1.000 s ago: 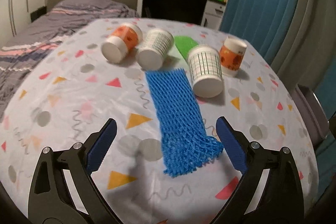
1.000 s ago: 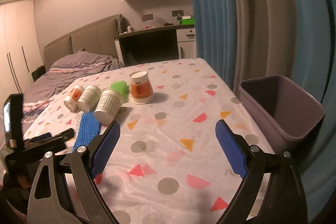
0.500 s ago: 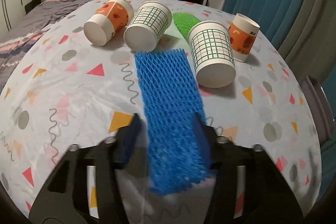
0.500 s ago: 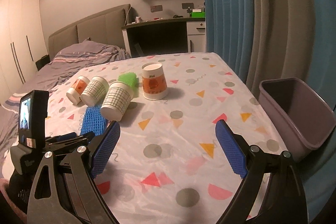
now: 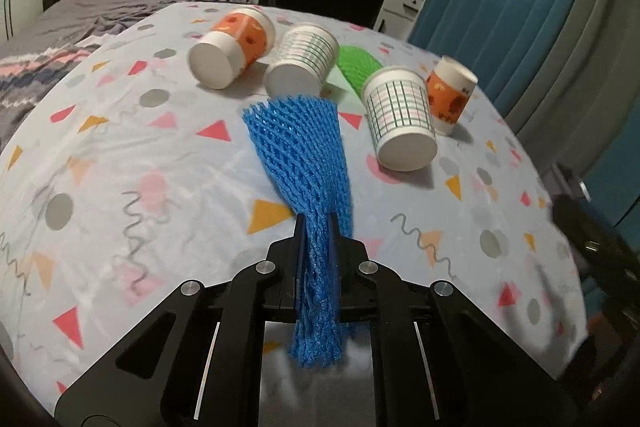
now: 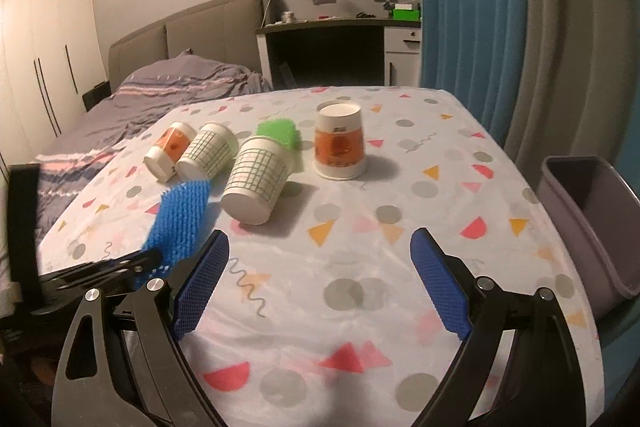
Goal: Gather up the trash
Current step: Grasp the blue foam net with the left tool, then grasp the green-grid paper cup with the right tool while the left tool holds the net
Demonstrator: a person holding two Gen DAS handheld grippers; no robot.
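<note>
A blue foam net (image 5: 304,147) lies stretched on the patterned tablecloth (image 5: 120,155), its near end bunched between my left gripper's (image 5: 316,223) pads. The jaws are closing and pinch the net. The net (image 6: 182,215) and the left gripper (image 6: 148,259) also show at the left of the right wrist view. Behind the net lie an orange cup (image 5: 232,47), two grid-patterned cups (image 5: 304,59) (image 5: 400,115) on their sides, and a green foam net (image 5: 358,67). Another orange cup (image 6: 340,147) stands upside down. My right gripper (image 6: 319,237) hovers open over the cloth, holding nothing.
A grey-purple bin (image 6: 592,219) stands off the table's right edge, beside the blue curtain (image 6: 472,27). A bed (image 6: 160,99) lies beyond the table's left side, with a desk (image 6: 336,27) behind.
My left gripper went from wide open to shut on the blue net's near end, bunching it up. The right gripper moved closer over the table, still open.
</note>
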